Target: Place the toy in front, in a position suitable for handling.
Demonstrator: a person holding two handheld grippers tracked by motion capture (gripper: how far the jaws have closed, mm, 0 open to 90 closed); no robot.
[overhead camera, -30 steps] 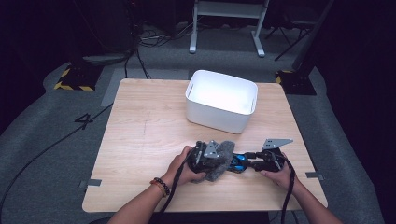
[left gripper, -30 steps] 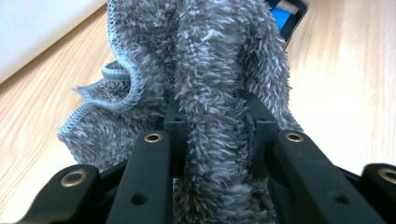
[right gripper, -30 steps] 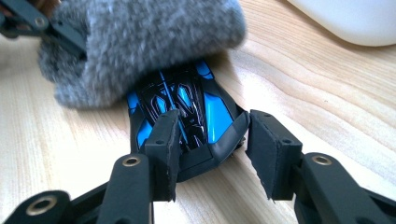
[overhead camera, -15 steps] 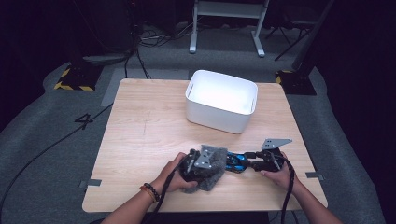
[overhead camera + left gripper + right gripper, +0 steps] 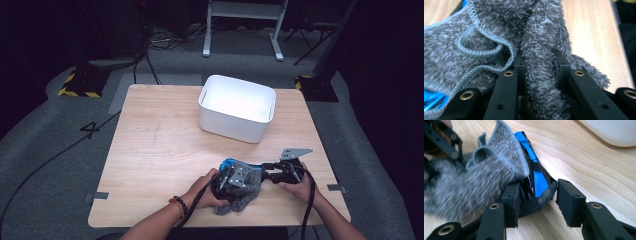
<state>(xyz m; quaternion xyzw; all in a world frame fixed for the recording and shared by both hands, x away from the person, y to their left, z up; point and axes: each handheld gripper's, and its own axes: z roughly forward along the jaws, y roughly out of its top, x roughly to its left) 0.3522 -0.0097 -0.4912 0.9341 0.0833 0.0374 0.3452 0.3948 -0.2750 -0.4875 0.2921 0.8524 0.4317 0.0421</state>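
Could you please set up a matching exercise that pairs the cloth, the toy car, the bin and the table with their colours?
Things:
1. fuzzy cloth
2. toy car
3. bin
4. table

Colours:
A. white
B. light wood
C. grey
D. blue and black

Pairs: 1-C, 2-D, 3-A, 4-B

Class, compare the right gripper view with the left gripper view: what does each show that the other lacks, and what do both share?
Right gripper view: a blue and black toy car gripped at its end by the right gripper, and the white bin.

Left gripper view: the left gripper pinching a fold of cloth, plus the looped hem cord.

Both: the grey fuzzy cloth and wooden table.
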